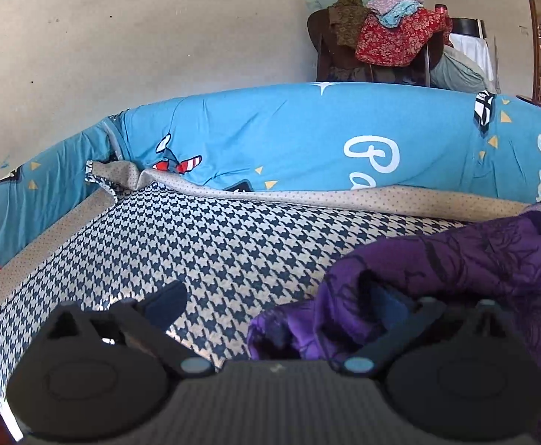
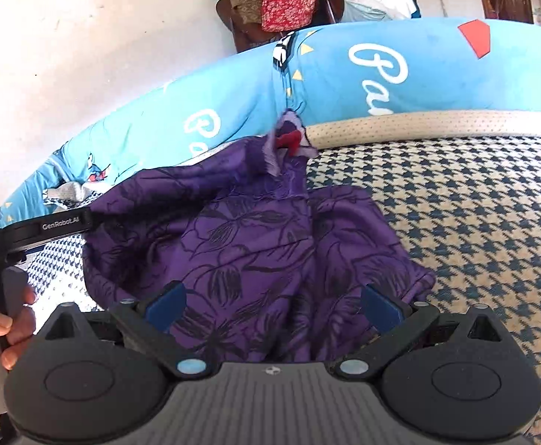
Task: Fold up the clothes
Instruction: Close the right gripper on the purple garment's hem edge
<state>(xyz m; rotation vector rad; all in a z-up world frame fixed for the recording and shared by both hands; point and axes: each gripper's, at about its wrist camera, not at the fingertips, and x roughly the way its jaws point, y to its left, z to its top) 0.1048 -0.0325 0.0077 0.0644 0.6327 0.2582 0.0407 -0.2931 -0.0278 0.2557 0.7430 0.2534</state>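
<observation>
The purple floral garment lies in a loose, rumpled heap on the houndstooth bed cover, near the rolled blue quilt along the bed's far side. A pale collar with a red tag stands up at its far end.

The left gripper has its fingers spread wide; one dark pad sits over bare cover, the other is tucked among the purple folds, and nothing is clamped. The right gripper also stands wide open over the near edge of the cloth, holding nothing.

The risk, as I judge it, is a blind pinch. The fabric is bunched in several layers, so closing here could catch two or three thicknesses at once, or the bed cover beneath, and the fold would come out crooked. The left finger already buried in the folds could drag the heap sideways.

No container is in view; more clothes are piled on a chair beyond the bed.
</observation>
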